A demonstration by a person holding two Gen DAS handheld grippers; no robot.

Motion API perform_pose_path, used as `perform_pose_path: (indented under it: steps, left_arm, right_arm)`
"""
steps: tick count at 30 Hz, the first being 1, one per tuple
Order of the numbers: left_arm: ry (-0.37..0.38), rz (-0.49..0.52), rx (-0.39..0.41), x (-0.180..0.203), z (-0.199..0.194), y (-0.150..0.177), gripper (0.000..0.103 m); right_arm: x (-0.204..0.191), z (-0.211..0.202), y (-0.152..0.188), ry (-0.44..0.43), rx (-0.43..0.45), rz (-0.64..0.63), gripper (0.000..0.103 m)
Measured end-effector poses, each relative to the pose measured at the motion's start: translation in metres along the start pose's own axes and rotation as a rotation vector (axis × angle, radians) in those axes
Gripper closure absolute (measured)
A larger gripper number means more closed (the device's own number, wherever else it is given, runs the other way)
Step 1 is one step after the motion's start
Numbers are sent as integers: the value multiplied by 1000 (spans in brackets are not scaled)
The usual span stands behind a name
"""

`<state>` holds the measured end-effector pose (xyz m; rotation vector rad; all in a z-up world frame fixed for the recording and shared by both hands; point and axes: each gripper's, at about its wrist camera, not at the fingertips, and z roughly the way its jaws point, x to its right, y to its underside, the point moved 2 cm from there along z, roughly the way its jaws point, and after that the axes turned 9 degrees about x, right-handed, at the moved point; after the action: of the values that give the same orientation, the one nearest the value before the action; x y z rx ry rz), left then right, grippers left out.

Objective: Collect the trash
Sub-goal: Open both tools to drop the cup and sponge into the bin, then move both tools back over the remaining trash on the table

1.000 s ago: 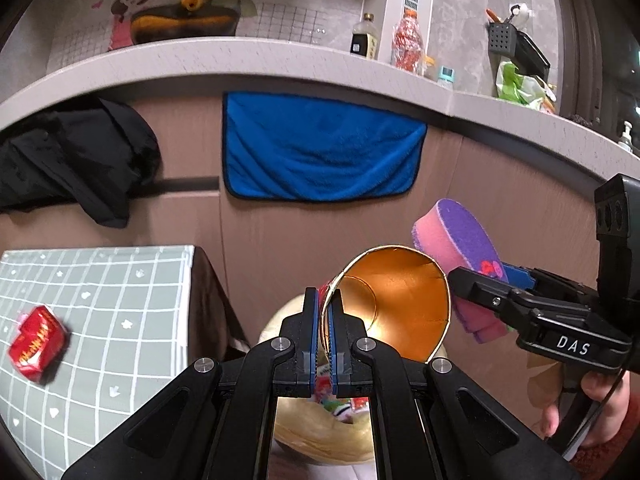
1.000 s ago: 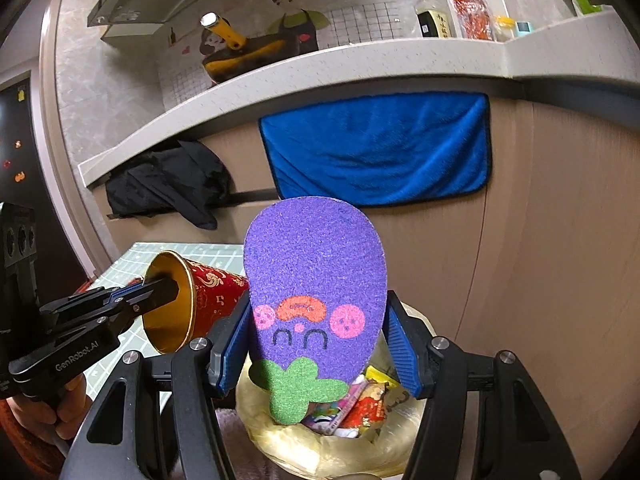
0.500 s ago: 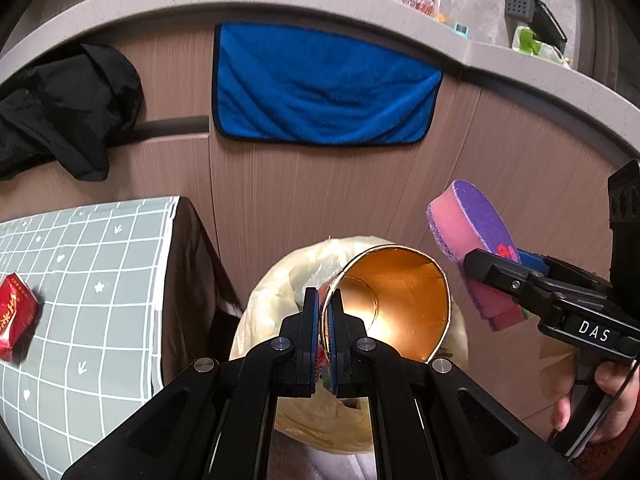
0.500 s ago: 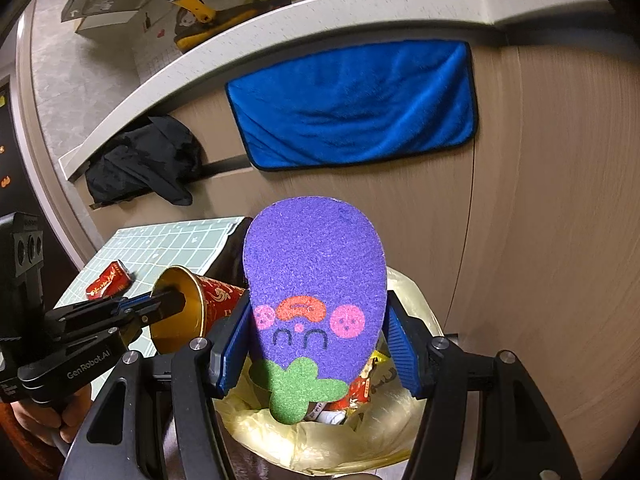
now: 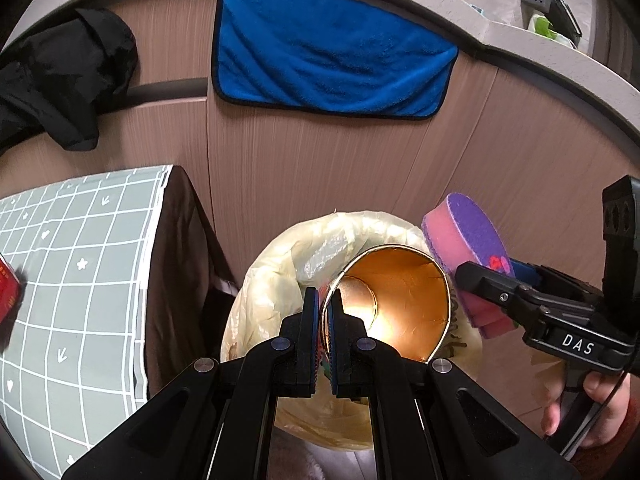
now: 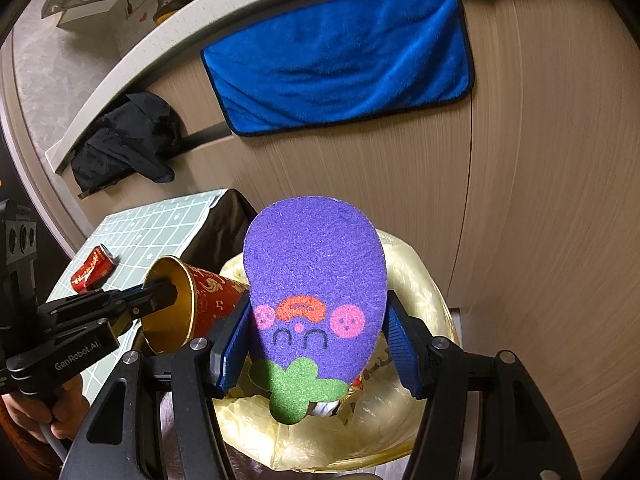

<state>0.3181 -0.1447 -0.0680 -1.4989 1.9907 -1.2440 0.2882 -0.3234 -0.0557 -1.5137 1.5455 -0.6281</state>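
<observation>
My left gripper [image 5: 323, 300] is shut on the rim of a red paper cup [image 5: 394, 304] with a gold inside, lying sideways over the trash bin [image 5: 272, 292] lined with a yellowish bag. From the right wrist view the same cup [image 6: 200, 300] hangs at the bin's left edge [image 6: 420, 280]. My right gripper [image 6: 316, 344] is shut on a purple eggplant-shaped sponge [image 6: 316, 272] with a pink back, held just above the bin's opening. That sponge [image 5: 468, 240] appears at the bin's right side in the left wrist view. Wrappers lie inside the bin, mostly hidden.
A low table with a grey-green grid cloth [image 5: 80, 280] stands left of the bin, with a crushed red can [image 6: 92, 268] on it. A blue towel [image 5: 332, 52] and a black garment [image 5: 60, 76] hang on the wooden cabinet front under a countertop. A person's hand [image 5: 596, 404] grips the right handle.
Both grippers have sunk toward the bin and tilted further down; the bin now fills more of each view. Cup and sponge stay gripped.
</observation>
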Motion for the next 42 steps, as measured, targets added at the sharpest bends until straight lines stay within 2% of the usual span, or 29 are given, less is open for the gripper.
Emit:
perform_pose_path:
  steps: [10, 13, 17, 23, 27, 31, 34, 42]
  left_arm:
    - [22, -13, -37, -1, 11, 4, 99]
    - [54, -28, -58, -1, 16, 4, 93]
    - [69, -52, -49, -3, 14, 3, 74]
    - [59, -83, -17, -12, 1, -2, 71]
    - [41, -102, 7, -25, -13, -3, 71]
    - [-7, -96, 51, -45, -35, -1, 71]
    - [-52, -105, 71, -70, -52, 3, 71]
    - [-215, -205, 164, -177, -111, 7, 71]
  right_arm:
    - [5, 12, 6, 8, -33, 13, 44]
    - [8, 17, 7, 16, -52, 30, 42]
    - [13, 22, 9, 46, -69, 51, 42]
    - [13, 17, 9, 46, -50, 58, 41]
    - [5, 7, 3, 49, -12, 32, 36]
    - [-10, 0, -4, 34, 6, 3, 36]
    - [-30, -3, -8, -8, 12, -28, 36]
    - [-121, 6, -20, -136, 39, -162, 36]
